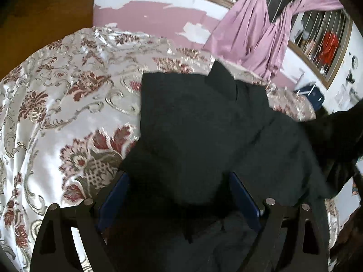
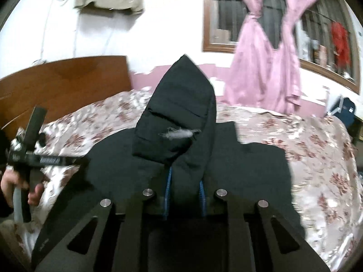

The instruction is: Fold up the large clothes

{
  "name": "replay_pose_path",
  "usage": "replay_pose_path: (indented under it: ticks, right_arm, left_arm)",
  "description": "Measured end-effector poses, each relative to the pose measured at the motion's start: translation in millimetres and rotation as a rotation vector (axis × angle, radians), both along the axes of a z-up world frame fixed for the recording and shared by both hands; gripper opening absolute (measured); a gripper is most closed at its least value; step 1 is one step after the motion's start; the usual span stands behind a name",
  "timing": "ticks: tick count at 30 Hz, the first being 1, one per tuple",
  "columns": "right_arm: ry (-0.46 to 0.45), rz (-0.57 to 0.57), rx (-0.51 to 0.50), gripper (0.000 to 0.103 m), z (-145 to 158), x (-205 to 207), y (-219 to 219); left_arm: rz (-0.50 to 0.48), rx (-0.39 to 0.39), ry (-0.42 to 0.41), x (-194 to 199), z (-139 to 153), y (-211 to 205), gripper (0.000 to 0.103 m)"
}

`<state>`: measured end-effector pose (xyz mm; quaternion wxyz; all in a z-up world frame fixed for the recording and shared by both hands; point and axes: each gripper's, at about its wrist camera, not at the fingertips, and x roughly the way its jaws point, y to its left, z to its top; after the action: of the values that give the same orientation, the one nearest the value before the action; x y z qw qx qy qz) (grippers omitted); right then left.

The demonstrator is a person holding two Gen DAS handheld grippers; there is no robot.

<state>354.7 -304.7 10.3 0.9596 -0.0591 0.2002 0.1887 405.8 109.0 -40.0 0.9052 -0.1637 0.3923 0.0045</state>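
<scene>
The black jacket (image 1: pixel 204 117) lies spread on the floral bedspread (image 1: pixel 68 90), apparently to give a flat base for folding, with the left tool (image 1: pixel 179 195) gaping around a bunched edge and the right tool (image 2: pixel 183 195) clenched on a raised flap, seemingly to carry it over.

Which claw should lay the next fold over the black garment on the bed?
Right, probably. The right claw already pinches a raised flap of the black garment, ready to lay down. The left claw only has fabric bunched between its wide fingers.

Left fingertips (image 1: pixel 240 181) under dark garment (image 1: pixel 199 117)
</scene>
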Motion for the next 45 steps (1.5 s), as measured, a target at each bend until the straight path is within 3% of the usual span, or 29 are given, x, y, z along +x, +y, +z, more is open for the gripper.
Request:
replay_pose_path:
  ticks: [4,7,9,11,13,17,22,28,32,34,41,45]
  right_arm:
    - [0.075,-0.072,0.037,0.018,-13.3,28.0,-44.3]
    - [0.205,-0.095,0.070,0.021,-42.9,62.7,-64.0]
    - [0.290,-0.121,0.086,0.028,-66.7,69.3,-76.3]
    - [0.331,-0.147,0.118,0.048,-82.9,70.4,-87.6]
    - [0.336,-0.176,0.148,0.058,-89.5,64.9,-101.0]
    - [0.309,-0.232,0.181,0.061,-85.6,53.7,-128.0]
    - [0.204,-0.292,0.193,0.061,-61.3,54.6,-136.4]
    - [0.221,-0.193,0.064,0.061,-68.3,82.3,-84.7]
    - [0.306,-0.201,-0.047,0.060,-91.1,91.7,-61.1]
    - [0.343,-0.191,-0.061,0.061,-104.7,99.2,-61.1]
    - [0.337,-0.171,-0.066,0.061,-112.3,98.9,-61.0]
    - [0.335,-0.181,-0.062,0.064,-107.0,91.9,-61.2]
  left_arm:
    - [-0.005,0.018,0.047,2.8,-15.5,-7.5,0.089]
    - [-0.016,0.039,0.046,-2.0,-18.7,-10.9,0.089]
    - [-0.032,0.045,0.041,-7.2,-16.9,-10.5,0.089]
    - [-0.054,0.037,0.025,-14.2,-12.3,-8.8,0.089]
    - [-0.068,0.036,-0.008,-20.2,-4.5,-6.4,0.089]
    - [-0.075,0.051,-0.094,-26.1,15.8,-8.6,0.089]
    - [-0.071,0.077,-0.123,-8.4,28.3,-29.5,0.089]
    - [-0.065,0.159,0.007,22.2,3.3,-60.1,0.089]
    - [-0.089,0.237,0.017,22.7,-10.0,-69.5,0.093]
    - [-0.082,0.236,0.018,20.8,-15.3,-67.5,0.095]
    - [-0.061,0.227,0.039,17.4,-24.6,-61.6,0.103]
    - [-0.020,0.147,0.141,13.5,-14.4,-54.0,0.103]
